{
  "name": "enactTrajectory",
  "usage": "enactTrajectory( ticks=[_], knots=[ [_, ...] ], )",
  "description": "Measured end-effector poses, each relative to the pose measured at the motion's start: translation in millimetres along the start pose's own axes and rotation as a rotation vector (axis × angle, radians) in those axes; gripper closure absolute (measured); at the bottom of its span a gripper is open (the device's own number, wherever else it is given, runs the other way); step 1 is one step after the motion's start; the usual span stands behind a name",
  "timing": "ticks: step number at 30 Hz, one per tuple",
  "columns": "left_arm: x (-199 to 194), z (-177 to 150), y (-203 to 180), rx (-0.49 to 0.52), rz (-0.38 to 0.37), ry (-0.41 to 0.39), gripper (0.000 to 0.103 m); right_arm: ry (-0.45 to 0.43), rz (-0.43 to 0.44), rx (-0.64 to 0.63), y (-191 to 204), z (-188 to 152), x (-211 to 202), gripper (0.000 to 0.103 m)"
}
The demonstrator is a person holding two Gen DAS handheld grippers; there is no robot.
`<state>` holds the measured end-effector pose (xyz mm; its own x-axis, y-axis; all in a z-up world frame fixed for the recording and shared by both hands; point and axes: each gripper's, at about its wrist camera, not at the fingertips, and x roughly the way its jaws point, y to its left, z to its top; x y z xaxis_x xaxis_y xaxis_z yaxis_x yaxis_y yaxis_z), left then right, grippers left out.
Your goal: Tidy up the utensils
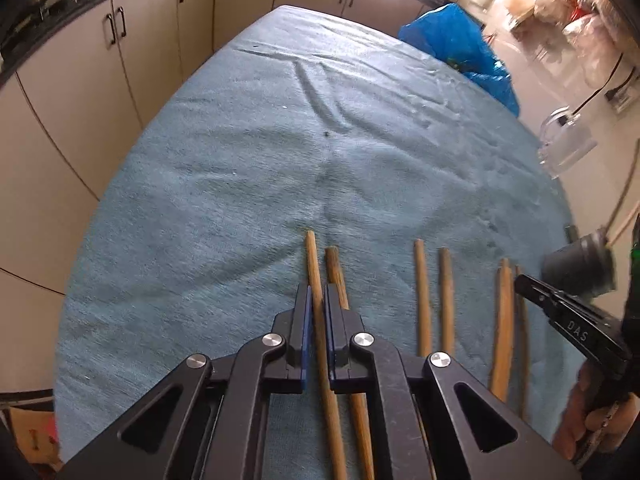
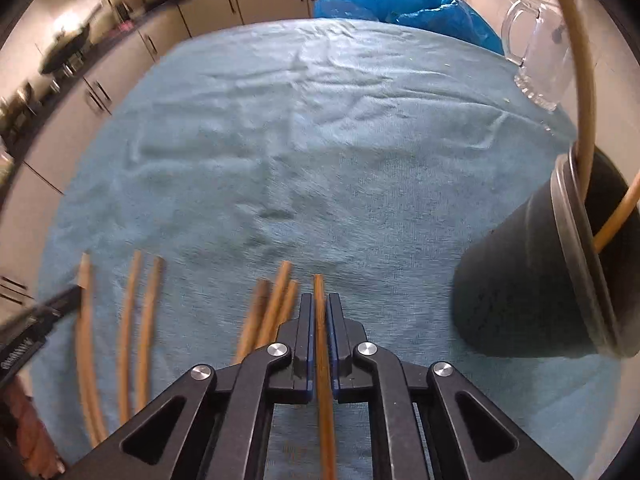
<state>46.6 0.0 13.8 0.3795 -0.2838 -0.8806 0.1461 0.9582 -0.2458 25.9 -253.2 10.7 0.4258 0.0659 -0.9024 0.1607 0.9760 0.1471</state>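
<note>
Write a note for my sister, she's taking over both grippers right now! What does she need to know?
Left hand-held gripper: shut on one wooden chopstick, low over the blue towel.
Right hand-held gripper: shut on another chopstick, also near the towel.
Black cup: at the towel's right side, tilted in the fisheye view, two chopsticks already standing in it.
Done: those two are in the cup.
Left: drop both held sticks into the cup, then collect the loose chopsticks lying on the towel between the grippers.

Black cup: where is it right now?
Right wrist view: the black cup stands on the teal cloth at the right edge, beyond the right claw, with two chopsticks in it.
</note>
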Motion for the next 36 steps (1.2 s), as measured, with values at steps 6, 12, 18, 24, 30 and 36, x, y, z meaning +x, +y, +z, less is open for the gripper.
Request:
enactTrajectory(
  ticks=[6,12,18,24,30,36],
  knots=[
    [-45,-3,-4,0.0,-0.05,-0.137,0.098,-0.188,0.071,-0.013,5,-11,-54,0.097],
    [-112,-14,-21,0.041,-0.054,-0.344,0.098,-0.421,0.146,-0.024,-1,-35,-124,0.097],
    [-157,-31,-39,0.08,-0.048,-0.487,0.098,-0.583,0.186,-0.006,-12,-58,-166,0.097],
    [-179,-42,-50,0.097,-0.06,-0.541,0.098,-0.671,0.207,-0.012,-20,-82,-195,0.097],
    [-190,-49,-64,0.115,-0.066,-0.563,0.098,-0.73,0.21,-0.012,-25,-97,-216,0.097],
    [-195,-50,-73,0.125,-0.065,-0.569,0.098,-0.768,0.218,-0.011,-29,-103,-228,0.097]
  ],
)
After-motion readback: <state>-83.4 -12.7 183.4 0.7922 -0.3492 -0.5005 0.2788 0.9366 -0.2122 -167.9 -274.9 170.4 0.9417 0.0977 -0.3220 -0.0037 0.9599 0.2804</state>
